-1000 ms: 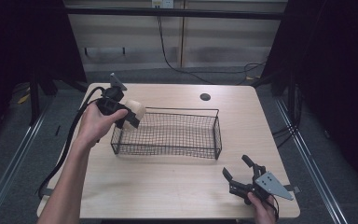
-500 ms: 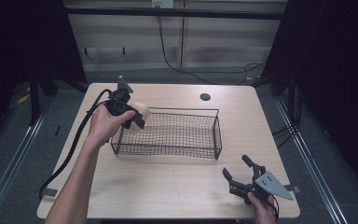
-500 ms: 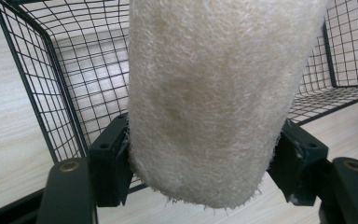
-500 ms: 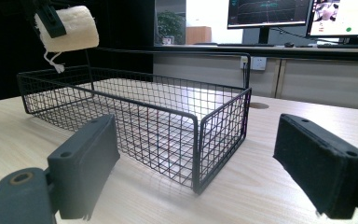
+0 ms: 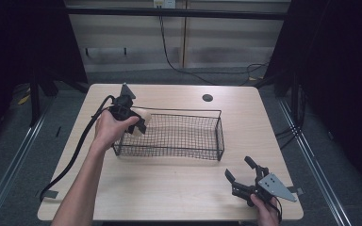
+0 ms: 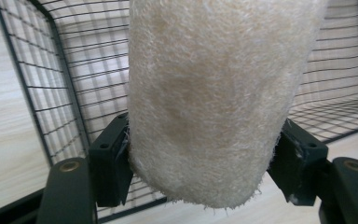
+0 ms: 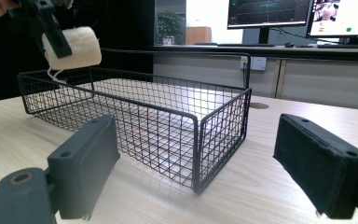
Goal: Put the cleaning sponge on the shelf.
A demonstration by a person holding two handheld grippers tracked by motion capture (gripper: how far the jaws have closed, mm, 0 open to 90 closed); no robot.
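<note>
Lowered since a second ago, the left gripper (image 5: pixel 139 121) now carries its cream fleecy roll (image 6: pixel 214 98) down to the left end of the wire basket (image 5: pixel 179 136), at about nine o'clock on the table, where earlier it hung higher beyond the basket's far left corner. Its two jaws pinch the roll from both sides, the pads pressed into the pile, and the roll hangs just above the basket's rim, with the mesh floor showing behind it in the left gripper view. One roll, one black wire basket, two grippers: that is the count. The right gripper (image 5: pixel 242 176) sits on the tabletop at about five o'clock, well apart from the basket, its jaws spread wide with nothing between them. A pale wood-grain table (image 5: pixel 169 188) bears everything, with one round cable hole (image 5: pixel 207 98) at about one o'clock. Around it lie a grey floor and dark curtains (image 5: pixel 23 52); two lit monitors (image 7: pixel 303 11) stand on a counter in the right gripper view.
</note>
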